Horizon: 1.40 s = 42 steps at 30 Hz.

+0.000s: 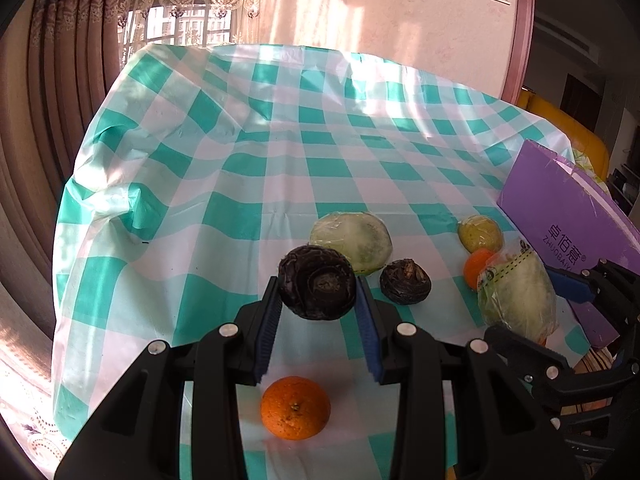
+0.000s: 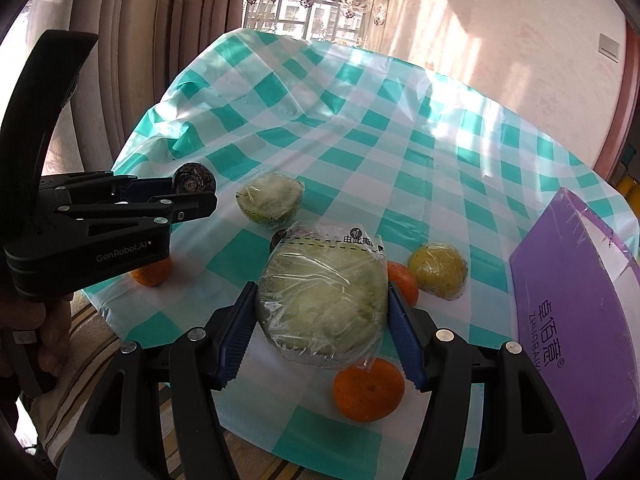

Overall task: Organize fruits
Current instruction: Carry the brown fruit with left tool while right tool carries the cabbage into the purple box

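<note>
Left gripper (image 1: 318,300): blue pads pinching a dark, rough round fruit (image 1: 317,282), held clear of the cloth.
Right gripper (image 2: 322,312): pads clamped on a plastic-wrapped green melon half (image 2: 324,300), lifted above the table.
Checked tablecloth (image 1: 280,152): second wrapped melon half (image 1: 352,240), small dark fruit (image 1: 405,282), wrapped yellow fruit (image 1: 480,234).
Oranges: one (image 1: 295,407) below the left gripper, another (image 2: 368,390) below the right.
Purple box (image 2: 580,300): right table edge.

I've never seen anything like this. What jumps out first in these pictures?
Two black grippers each clamp a piece of produce above a table in a green-and-white checked cloth. The left gripper holds a dark wrinkled fruit; the right gripper holds a plastic-wrapped green melon half. Bright oranges lie below, and a purple box sits at the right.
</note>
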{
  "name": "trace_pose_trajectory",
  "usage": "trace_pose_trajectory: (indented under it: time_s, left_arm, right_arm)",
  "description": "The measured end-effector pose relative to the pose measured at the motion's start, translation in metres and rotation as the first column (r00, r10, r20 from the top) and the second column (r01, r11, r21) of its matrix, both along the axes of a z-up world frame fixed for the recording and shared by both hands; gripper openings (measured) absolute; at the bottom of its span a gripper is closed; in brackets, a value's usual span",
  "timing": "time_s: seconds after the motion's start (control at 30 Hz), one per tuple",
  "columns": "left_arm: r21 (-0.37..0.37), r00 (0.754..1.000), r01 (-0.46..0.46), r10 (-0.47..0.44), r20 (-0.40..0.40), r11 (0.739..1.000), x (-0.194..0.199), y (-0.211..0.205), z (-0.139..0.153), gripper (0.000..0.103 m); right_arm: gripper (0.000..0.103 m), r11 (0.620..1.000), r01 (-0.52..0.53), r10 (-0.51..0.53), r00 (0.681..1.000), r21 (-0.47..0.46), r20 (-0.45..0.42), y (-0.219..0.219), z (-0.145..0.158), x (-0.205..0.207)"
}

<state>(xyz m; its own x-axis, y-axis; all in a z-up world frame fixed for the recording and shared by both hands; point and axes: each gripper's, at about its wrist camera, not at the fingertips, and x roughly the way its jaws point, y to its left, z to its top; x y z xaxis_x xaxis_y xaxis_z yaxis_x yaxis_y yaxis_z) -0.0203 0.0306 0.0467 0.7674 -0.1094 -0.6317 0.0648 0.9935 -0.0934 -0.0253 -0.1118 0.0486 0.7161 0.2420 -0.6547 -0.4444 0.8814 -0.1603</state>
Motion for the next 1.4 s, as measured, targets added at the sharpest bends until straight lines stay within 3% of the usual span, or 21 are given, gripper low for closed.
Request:
trace_pose_trajectory:
  time_s: [0.83,1.4]
  left_arm:
    - [0.08,0.991,0.096,-0.103,0.09,0.992,-0.001,-0.053,0.056,0.037]
    - [0.133,0.953,0.248,-0.267,0.143,0.959,0.013,-0.135,0.092,0.037]
  right_arm:
    - [0.061,0.982,0.084,-0.1,0.991,0.171,0.087,-0.067,0.063,-0.011]
    - [0.061,0.933,0.253,-0.283,0.955,0.256,0.09,-0.163,0.085,-0.006]
